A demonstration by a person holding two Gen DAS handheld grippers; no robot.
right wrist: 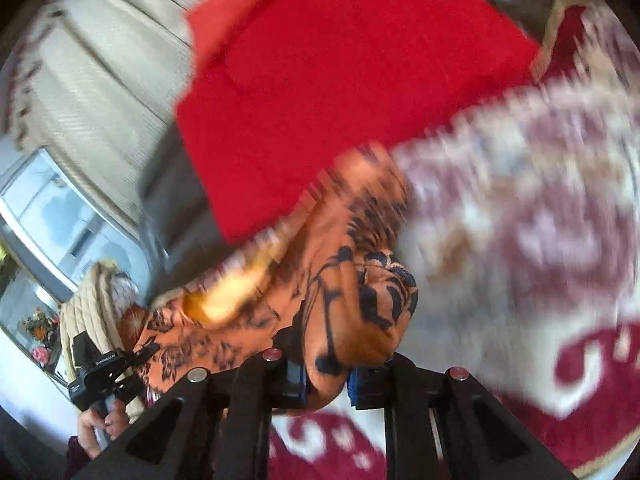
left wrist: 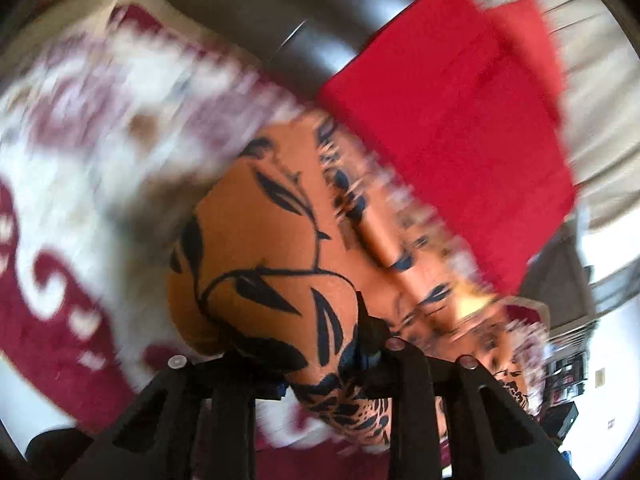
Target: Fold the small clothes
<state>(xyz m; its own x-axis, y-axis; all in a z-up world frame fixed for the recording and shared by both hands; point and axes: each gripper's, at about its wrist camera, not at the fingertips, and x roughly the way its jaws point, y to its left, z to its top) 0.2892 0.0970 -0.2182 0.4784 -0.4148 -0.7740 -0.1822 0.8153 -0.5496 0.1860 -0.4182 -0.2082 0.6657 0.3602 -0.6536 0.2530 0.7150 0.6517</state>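
Observation:
An orange garment (left wrist: 276, 248) with a dark leaf print is bunched between my two grippers, lifted off a red-and-white patterned rug (left wrist: 80, 152). My left gripper (left wrist: 324, 364) is shut on one end of the cloth, which bulges out past the black fingers (left wrist: 372, 332). The right wrist view shows the same orange garment (right wrist: 352, 296) pinched in my right gripper (right wrist: 326, 376), its blue pads (right wrist: 296, 376) pressed on a fold. My left gripper (right wrist: 108, 372), held by a hand (right wrist: 100, 420), shows at the lower left of that view. Both views are motion-blurred.
A folded red cloth (left wrist: 452, 120) lies beyond the orange garment, seen also as the red cloth (right wrist: 328, 80) in the right wrist view. A beige sofa (right wrist: 92, 80) stands behind it. A dark floor strip (left wrist: 280, 12) borders the rug.

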